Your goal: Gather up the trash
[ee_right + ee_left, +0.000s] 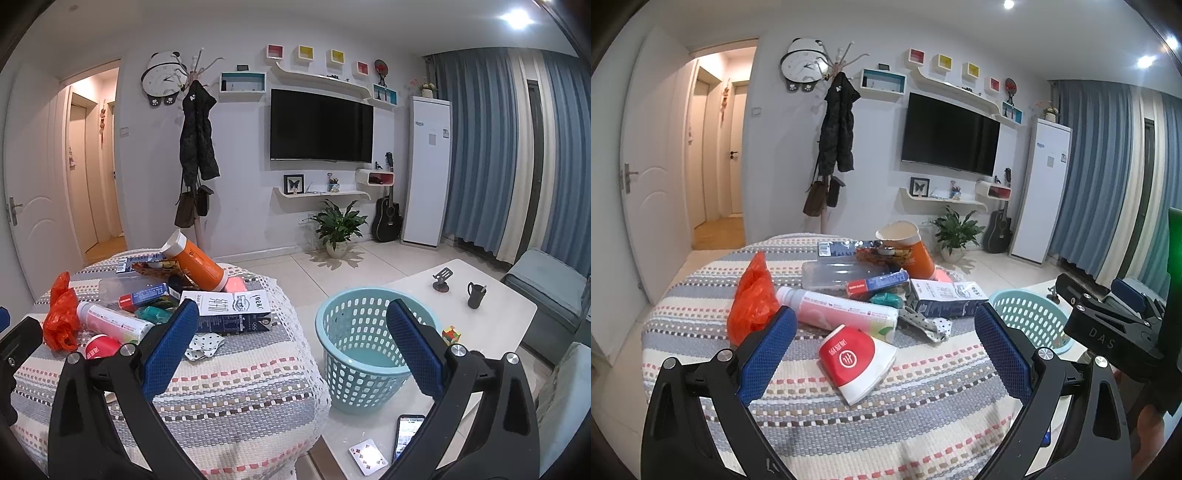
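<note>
Striped cloth (923, 417) covers the tabletop where your trash lies heaped: red-and-white cup (855, 360) nearest, pink bottle (842, 310) and orange bag (751, 299) behind. Your left gripper (884, 343) spreads its fingers wide and empty around that cup, likely first pick. Your right gripper (291, 345), equally open, waits by the blue basket (354, 365), set close for short drops.

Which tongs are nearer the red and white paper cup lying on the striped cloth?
Left. The left tongs are open around the red and white paper cup, which lies between the pads. The right tongs hang open further right, toward the blue basket.
</note>
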`<state>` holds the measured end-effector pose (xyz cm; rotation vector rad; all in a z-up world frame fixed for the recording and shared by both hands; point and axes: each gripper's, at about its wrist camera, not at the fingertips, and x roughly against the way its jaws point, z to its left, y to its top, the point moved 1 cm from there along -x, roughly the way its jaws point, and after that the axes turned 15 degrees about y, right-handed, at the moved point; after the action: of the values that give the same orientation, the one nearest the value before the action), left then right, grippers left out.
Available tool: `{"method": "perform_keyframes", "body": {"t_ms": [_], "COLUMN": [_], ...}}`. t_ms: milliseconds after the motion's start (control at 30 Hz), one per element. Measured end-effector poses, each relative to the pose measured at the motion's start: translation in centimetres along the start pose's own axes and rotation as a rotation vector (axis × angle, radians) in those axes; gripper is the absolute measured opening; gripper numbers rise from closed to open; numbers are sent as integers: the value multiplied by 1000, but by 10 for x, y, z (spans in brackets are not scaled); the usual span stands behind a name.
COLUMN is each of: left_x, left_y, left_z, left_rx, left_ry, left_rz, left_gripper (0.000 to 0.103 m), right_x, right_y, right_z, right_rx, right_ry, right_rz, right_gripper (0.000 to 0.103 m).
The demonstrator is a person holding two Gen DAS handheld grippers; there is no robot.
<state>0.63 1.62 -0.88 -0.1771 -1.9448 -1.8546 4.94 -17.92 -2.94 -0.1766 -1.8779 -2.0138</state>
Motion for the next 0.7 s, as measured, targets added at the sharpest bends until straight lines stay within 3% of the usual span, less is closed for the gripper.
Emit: {"method": "perform_keyframes", "body": {"t_ms": [700], "left_x": [-2], "left_y": [-7], "left_z": [6], "left_rx": [12], "left_ry": [3], "left_rz": [12], "left_gripper": [94], "right_x": [-5], "right_y": [-4], "right_z": [-1], "right_rx": [-1], "right_ry": [-10], "right_rz": [18], "right_gripper": [96]}}
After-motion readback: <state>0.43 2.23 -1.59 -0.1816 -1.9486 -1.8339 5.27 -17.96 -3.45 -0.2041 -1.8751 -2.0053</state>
